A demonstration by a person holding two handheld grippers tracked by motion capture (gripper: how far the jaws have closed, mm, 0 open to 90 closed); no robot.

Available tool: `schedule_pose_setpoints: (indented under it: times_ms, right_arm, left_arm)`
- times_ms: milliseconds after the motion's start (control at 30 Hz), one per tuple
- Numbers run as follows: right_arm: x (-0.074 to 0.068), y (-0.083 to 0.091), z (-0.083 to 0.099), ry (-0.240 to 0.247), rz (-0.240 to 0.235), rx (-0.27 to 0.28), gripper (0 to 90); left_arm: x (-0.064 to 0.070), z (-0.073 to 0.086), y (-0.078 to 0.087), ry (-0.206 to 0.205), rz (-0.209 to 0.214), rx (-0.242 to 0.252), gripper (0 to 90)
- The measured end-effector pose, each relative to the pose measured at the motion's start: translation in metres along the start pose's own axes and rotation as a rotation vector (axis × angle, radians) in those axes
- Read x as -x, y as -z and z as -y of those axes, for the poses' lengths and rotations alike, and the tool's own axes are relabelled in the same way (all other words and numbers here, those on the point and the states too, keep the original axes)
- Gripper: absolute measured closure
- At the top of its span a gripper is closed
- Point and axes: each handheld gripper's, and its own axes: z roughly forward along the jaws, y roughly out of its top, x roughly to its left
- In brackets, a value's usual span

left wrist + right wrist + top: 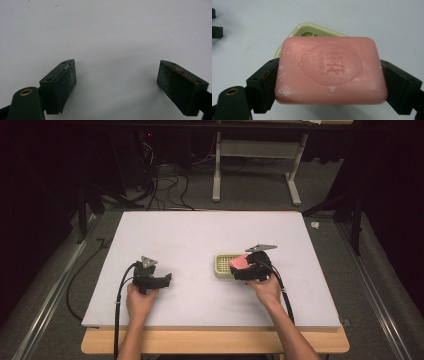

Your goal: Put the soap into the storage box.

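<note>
Your right tongs (329,87) gripped the pink soap bar (330,71) across its short ends, jaws flat against each end. Soap is likely stiff but slick, so that broad end-to-end hold suited it. Just beyond the bar sat the cream slotted soap dish (294,31) on the white surface (200,235). Your left tongs (117,82) stood open and empty, well apart.

Dark room, grey carpet floor (260,195)

soap bar (330,72) sits just over the dish (224,265), right of center on the table (200,235); left gripper (167,280) well off to its left
</note>
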Motion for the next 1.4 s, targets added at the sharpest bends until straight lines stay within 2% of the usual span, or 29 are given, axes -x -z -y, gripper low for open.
schedule_pose_setpoints:
  times_ms: [400,767,1400]
  right_arm:
    - [0.001,-0.009,-0.005,-0.023,0.013,-0.008,13.8]
    - [-0.004,-0.018,-0.015,-0.041,0.025,-0.026,13.7]
    - [-0.012,-0.038,-0.017,-0.078,0.047,-0.07,13.7]
  left_arm:
    - [0.0,0.0,0.0,0.0,0.0,0.0,16.5]
    - [0.0,0.0,0.0,0.0,0.0,0.0,16.5]
    - [0.0,0.0,0.0,-0.004,-0.002,0.001,16.6]
